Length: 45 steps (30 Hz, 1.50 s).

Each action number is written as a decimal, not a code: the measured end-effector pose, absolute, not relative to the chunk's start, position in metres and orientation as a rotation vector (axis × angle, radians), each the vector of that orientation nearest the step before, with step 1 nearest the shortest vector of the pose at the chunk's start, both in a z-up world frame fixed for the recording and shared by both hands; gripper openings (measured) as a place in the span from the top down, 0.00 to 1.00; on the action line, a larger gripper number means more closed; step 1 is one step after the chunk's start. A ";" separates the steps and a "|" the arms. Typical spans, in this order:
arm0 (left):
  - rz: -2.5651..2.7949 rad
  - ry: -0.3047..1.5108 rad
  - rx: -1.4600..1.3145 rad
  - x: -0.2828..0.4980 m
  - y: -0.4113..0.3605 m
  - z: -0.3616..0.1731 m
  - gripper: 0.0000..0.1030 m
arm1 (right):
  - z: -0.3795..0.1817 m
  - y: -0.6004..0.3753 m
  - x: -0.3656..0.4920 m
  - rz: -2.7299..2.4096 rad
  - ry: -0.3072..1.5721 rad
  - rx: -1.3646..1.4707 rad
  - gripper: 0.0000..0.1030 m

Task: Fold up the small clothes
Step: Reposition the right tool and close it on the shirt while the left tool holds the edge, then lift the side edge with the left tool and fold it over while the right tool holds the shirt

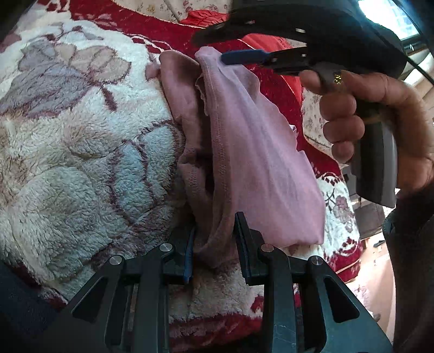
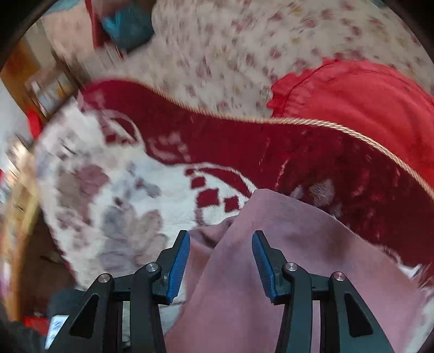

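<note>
A small pink garment (image 1: 244, 152) lies bunched on a fluffy red and white floral blanket (image 1: 81, 152). My left gripper (image 1: 214, 241) has its fingers on either side of the garment's near hem, which is gathered between them. The right gripper (image 1: 241, 57), held in a hand (image 1: 374, 114), is at the garment's far edge with its blue fingers close together. In the right wrist view the right gripper (image 2: 221, 258) is open, with the pink garment (image 2: 271, 271) lying between and below its fingers. That view is blurred by motion.
A red cushion (image 2: 366, 100) lies beyond the blanket's corded edge (image 2: 325, 122). A pale flowered sheet (image 2: 230, 54) covers the far area. A teal item (image 2: 127, 24) lies at the far left. Wooden furniture (image 2: 40, 87) stands at the left.
</note>
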State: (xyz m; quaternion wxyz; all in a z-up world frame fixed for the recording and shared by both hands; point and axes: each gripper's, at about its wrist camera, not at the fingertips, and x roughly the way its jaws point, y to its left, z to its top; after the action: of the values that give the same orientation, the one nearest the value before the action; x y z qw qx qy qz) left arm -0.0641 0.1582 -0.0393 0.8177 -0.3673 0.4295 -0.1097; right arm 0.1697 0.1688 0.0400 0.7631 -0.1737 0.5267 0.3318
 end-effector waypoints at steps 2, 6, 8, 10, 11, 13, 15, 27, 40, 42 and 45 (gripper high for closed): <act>-0.238 0.917 -0.790 -0.064 0.158 -0.039 0.75 | 0.029 0.180 0.164 0.729 1.196 -0.463 0.55; -0.245 0.917 -0.799 -0.066 0.163 -0.041 0.75 | 0.017 0.183 0.149 0.726 1.142 -0.593 0.53; -0.247 0.918 -0.801 -0.066 0.164 -0.041 0.75 | 0.005 0.186 0.151 0.712 1.164 -0.630 0.53; -0.250 0.918 -0.810 -0.066 0.166 -0.042 0.75 | -0.004 0.194 0.153 0.678 1.154 -0.683 0.52; -0.252 0.919 -0.812 -0.067 0.174 -0.043 0.75 | -0.007 0.196 0.154 0.657 1.142 -0.718 0.51; -0.252 0.919 -0.810 -0.067 0.176 -0.043 0.75 | -0.013 0.202 0.158 0.592 1.109 -0.787 0.44; -0.252 0.919 -0.810 -0.066 0.178 -0.043 0.75 | -0.013 0.204 0.163 0.566 1.100 -0.787 0.43; -0.307 0.872 -0.785 -0.065 0.171 -0.025 0.87 | 0.019 0.197 0.170 0.583 1.128 -0.716 0.99; -0.424 0.775 -0.676 -0.062 0.137 0.009 0.87 | 0.071 0.120 0.182 0.635 1.094 -0.402 0.99; -0.464 0.785 -0.676 -0.055 0.129 0.013 0.87 | 0.072 0.111 0.186 0.637 1.091 -0.372 0.99; -0.494 0.800 -0.660 -0.045 0.110 0.017 0.87 | 0.079 0.089 0.191 0.630 1.080 -0.316 0.99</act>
State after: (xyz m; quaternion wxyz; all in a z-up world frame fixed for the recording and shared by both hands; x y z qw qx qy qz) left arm -0.0451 0.1096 0.0172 0.8397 -0.3120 0.3783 -0.2335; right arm 0.1906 0.0891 0.0789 0.7993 -0.1474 0.5031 0.2936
